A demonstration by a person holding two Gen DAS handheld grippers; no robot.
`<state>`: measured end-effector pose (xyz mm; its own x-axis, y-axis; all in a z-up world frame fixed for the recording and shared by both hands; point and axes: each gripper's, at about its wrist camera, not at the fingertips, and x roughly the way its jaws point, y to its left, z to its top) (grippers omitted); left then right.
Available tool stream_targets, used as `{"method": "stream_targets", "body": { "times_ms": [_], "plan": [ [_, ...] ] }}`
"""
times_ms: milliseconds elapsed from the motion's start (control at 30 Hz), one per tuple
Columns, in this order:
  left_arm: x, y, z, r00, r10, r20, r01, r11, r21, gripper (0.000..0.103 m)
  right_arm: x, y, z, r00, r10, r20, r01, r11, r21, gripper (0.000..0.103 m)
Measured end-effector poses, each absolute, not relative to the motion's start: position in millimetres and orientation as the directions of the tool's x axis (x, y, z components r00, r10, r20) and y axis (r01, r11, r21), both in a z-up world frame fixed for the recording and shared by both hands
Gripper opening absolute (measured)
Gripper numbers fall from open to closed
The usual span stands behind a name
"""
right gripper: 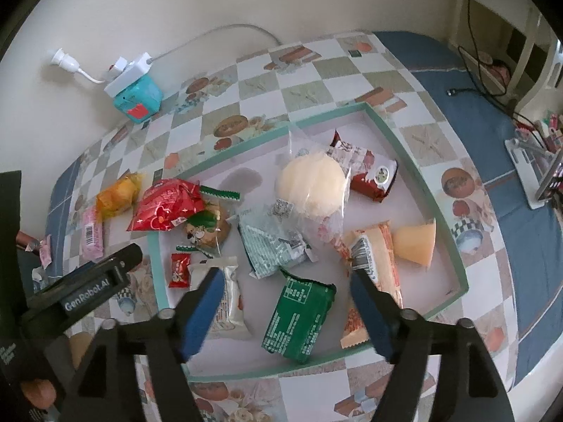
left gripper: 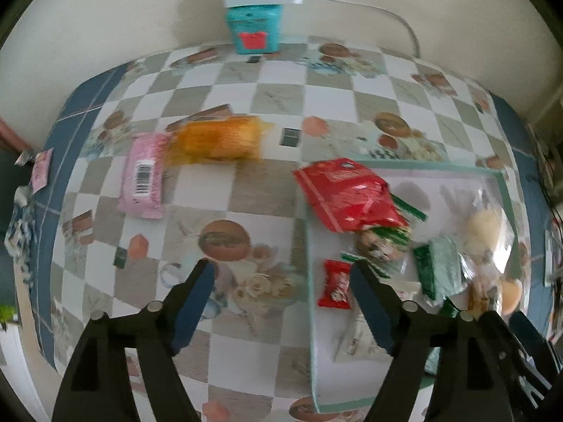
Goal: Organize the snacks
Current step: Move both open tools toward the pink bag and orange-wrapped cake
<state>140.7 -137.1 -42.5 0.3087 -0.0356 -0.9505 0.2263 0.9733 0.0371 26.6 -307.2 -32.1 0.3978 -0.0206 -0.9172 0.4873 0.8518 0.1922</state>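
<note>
From the left wrist, the left tongs [left gripper: 281,274] stand spread apart with nothing between the pads, hanging over the checked bench [left gripper: 218,81] at the left rim of the shallow mint-edged tray [left gripper: 311,316]. A small red candy [left gripper: 333,284] lies in the tray just inside that rim. A red snack bag [left gripper: 346,193] overhangs the tray's far left corner. Further right in the tray the picture is smeared; a green packet [left gripper: 436,269] and what seems to be a pale bun in clear wrap [left gripper: 484,227] can be made out. Outside the tray, on the bench, lie a pink bar [left gripper: 142,176] and an orange packet [left gripper: 220,139], touching.

From the right wrist, the right tongs [right gripper: 286,281] gape empty above the tray [right gripper: 432,197], over a dark green packet [right gripper: 299,316]. The tray also holds a white-wrapped bar [right gripper: 225,302], a mint packet [right gripper: 271,246], the pale bun [right gripper: 311,183], a maroon packet [right gripper: 374,177] and an orange-striped wrapper [right gripper: 376,260].
</note>
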Motion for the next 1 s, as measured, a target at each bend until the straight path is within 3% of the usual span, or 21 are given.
{"method": "stream_targets", "body": {
  "times_ms": [33, 133, 500, 600, 1000],
  "plan": [
    [140.9, -133.1, -42.3, 0.310, -0.032, -0.950, 0.208, 0.977, 0.035, 0.082, 26.8, -305.9, -30.8, 0.403, -0.022, -0.915, 0.481, 0.855, 0.191, 0.083],
    [139.2, -123.4, -42.0, 0.313, -0.027, -0.949, 0.168, 0.985, 0.028, 0.091, 26.2, -300.8, -25.2, 0.429, -0.024, -0.903, 0.454, 0.870, 0.192, 0.103],
    [119.9, -100.5, -40.4, 0.364, 0.040, -0.931, 0.044, 0.997, 0.060, 0.092, 17.2, -290.7, -7.5, 0.479, -0.017, -0.877, 0.402, 0.893, 0.202, 0.103],
    [110.7, -93.7, -42.2, 0.387, 0.062, -0.920, 0.012, 0.997, 0.072, 0.102, 14.6, -285.9, -1.2, 0.497, -0.011, -0.868, 0.383, 0.900, 0.208, 0.103],
    [88.9, -84.4, -42.9, 0.432, 0.094, -0.897, -0.055, 0.995, 0.078, 0.102, 7.7, -273.7, 9.1, 0.534, 0.009, -0.846, 0.309, 0.929, 0.205, 0.103]
  ]
}}
